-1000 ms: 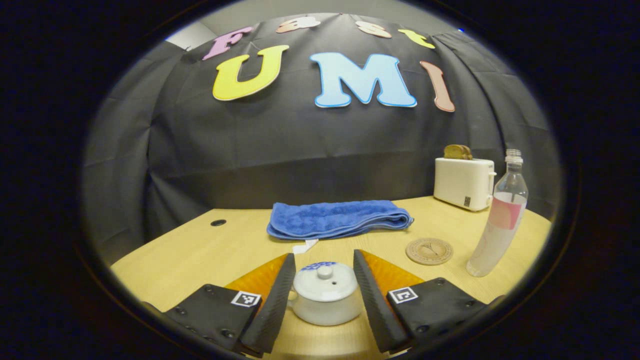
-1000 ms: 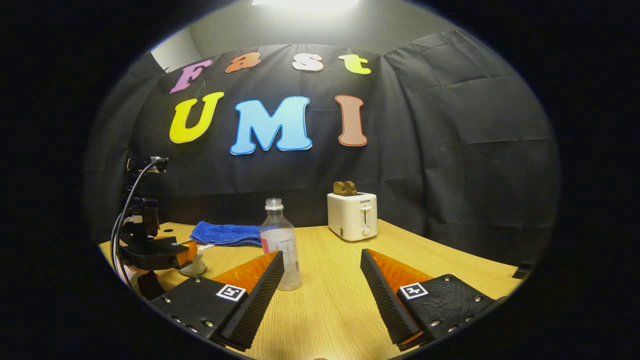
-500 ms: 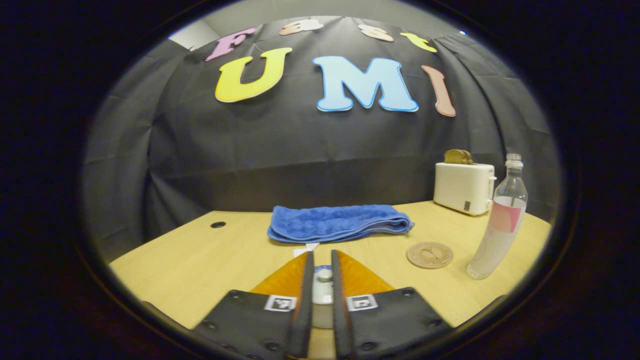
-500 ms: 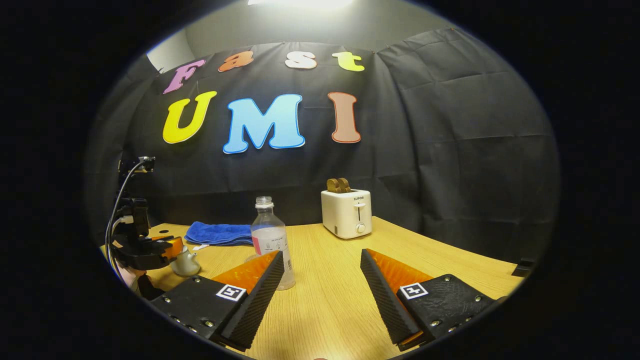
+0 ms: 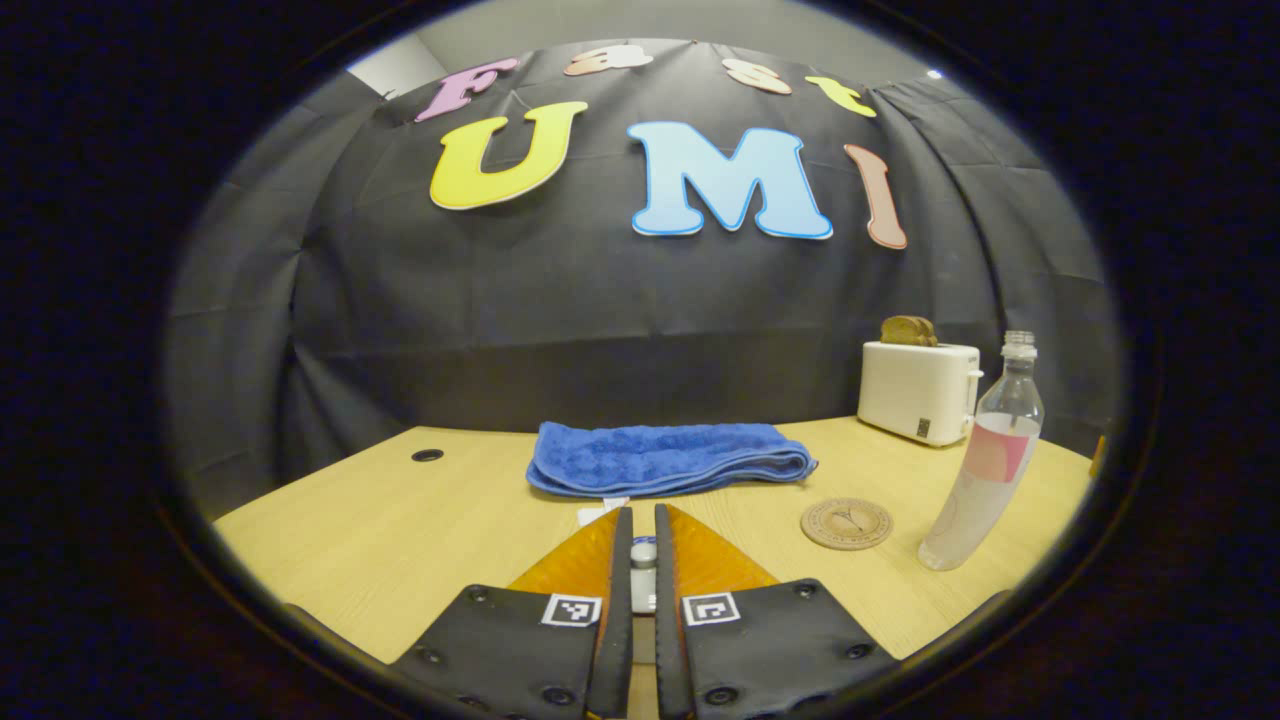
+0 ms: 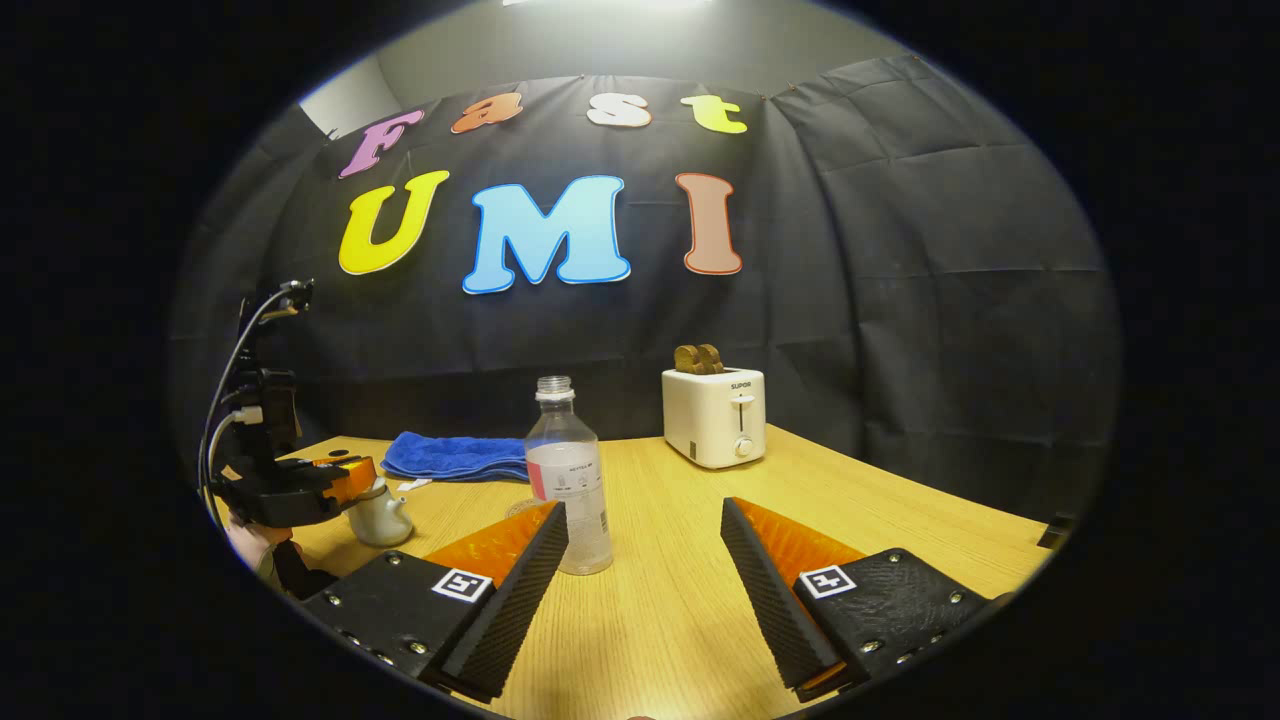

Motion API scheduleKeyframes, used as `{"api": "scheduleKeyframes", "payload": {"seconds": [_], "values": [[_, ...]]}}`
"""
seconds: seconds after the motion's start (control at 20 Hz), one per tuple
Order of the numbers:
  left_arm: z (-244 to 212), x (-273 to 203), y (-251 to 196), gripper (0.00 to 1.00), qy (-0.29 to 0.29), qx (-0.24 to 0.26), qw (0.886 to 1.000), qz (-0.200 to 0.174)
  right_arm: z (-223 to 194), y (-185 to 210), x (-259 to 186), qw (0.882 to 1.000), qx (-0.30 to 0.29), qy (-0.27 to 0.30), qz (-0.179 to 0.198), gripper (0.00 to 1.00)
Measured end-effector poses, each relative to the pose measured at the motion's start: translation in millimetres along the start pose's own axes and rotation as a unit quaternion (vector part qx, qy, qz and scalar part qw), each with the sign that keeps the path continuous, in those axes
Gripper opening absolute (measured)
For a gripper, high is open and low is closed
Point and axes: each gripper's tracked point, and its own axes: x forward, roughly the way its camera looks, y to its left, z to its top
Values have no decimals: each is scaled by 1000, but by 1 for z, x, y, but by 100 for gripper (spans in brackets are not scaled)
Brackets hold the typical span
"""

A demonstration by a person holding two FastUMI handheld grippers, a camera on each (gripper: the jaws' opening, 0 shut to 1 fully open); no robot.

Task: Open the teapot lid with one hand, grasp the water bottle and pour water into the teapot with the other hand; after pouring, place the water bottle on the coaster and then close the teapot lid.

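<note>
Left gripper (image 5: 641, 570): your fingers are pinched nearly together on the lid knob (image 5: 643, 553), which sits between them; in the right gripper view that gripper (image 6: 330, 480) rests right over the teapot (image 6: 381, 512).
Right gripper (image 6: 645, 560): your jaws stand wide apart with nothing between them, low over the table (image 6: 680, 610).
Landmark: take the bottle (image 6: 570, 470) as your reference.
Teapot: it stands left of the bottle in the right gripper view, near the table's front edge; whether the lid has left the pot I cannot tell.
Coaster (image 5: 846, 523): just beside the bottle, on its left in the left gripper view, lying flat.
Towel (image 5: 665, 457): behind the coaster, farther from the bottle.
Toaster (image 6: 714, 416): behind the bottle, toward the wall.
Lid: it looks like glazed ceramic, so treat it as hard, smooth and breakable; the knob is small and round, so keep the pinch centred on it or it may slip sideways.
Bottle: clear thin plastic, uncapped, partly full by the look of it; expect it to be light, to dent under a hard squeeze, and to spill if tipped early.
Where to grip: take the bottle around its labelled middle, upright, with moderate pressure.
</note>
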Motion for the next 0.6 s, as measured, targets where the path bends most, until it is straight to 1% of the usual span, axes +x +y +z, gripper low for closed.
{"api": "scheduleKeyframes", "payload": {"seconds": [0.15, 0.25, 0.4, 0.6], "values": [[13, -5, -2, 17, -14, -10, 1000, -8, -4, 11, 6, 1000, -4, 6, 13, 96], [21, -10, 3, 17, -23, -10, 1000, -5, -5, 18, 11, 1000, -9, 11, 22, 96], [30, -16, 22, 16, -37, 4, 999, 14, -4, 31, 23, 999, -11, 16, 38, 96], [27, -22, 50, 16, -31, 5, 999, 35, -5, 44, 45, 998, -19, 27, 52, 96]]}}
